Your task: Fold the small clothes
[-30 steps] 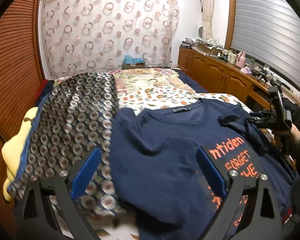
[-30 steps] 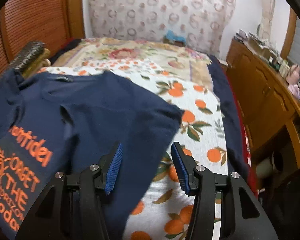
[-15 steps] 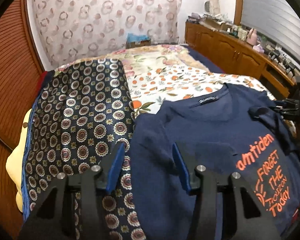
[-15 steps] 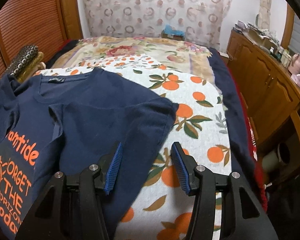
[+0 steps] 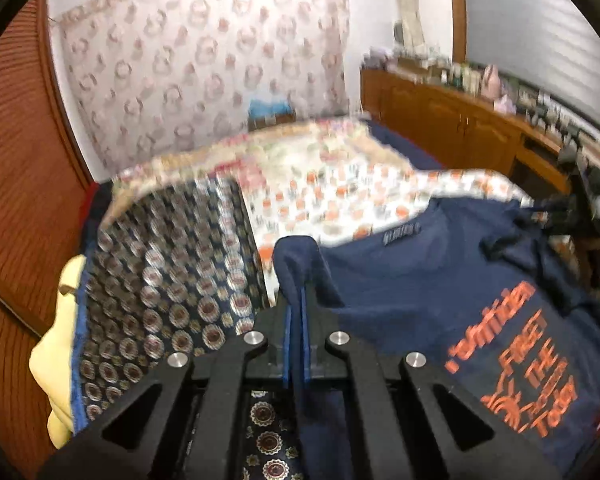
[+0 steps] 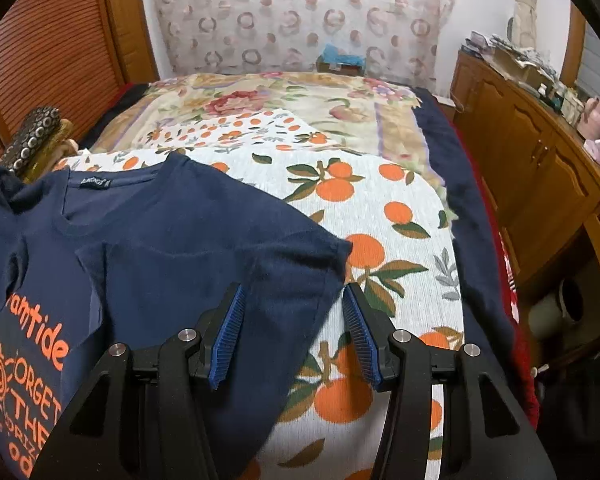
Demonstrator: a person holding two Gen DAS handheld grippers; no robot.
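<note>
The navy T-shirt point(image 6: 188, 240) lies face up on the bed, over the orange-print sheet point(image 6: 400, 216), spread out so its sleeves can be turned inward. The left gripper point(image 5: 296, 308) is clenched on a bunched fold of the shirt's sleeve, which stands up in a peak above the blue pads; I'd judge that pinch is there to carry the sleeve over the chest. The right gripper point(image 6: 294, 334) hangs half parted over the other sleeve's hem, fabric between the jaws but neither pad pressing it, so it grasps nothing. It looks placed to take that side next. A dark medallion-patterned cloth point(image 5: 172, 280) lies beside the shirt. The orange chest print reads partly "ORGET THE"; the collar label is too small to read surely
</note>
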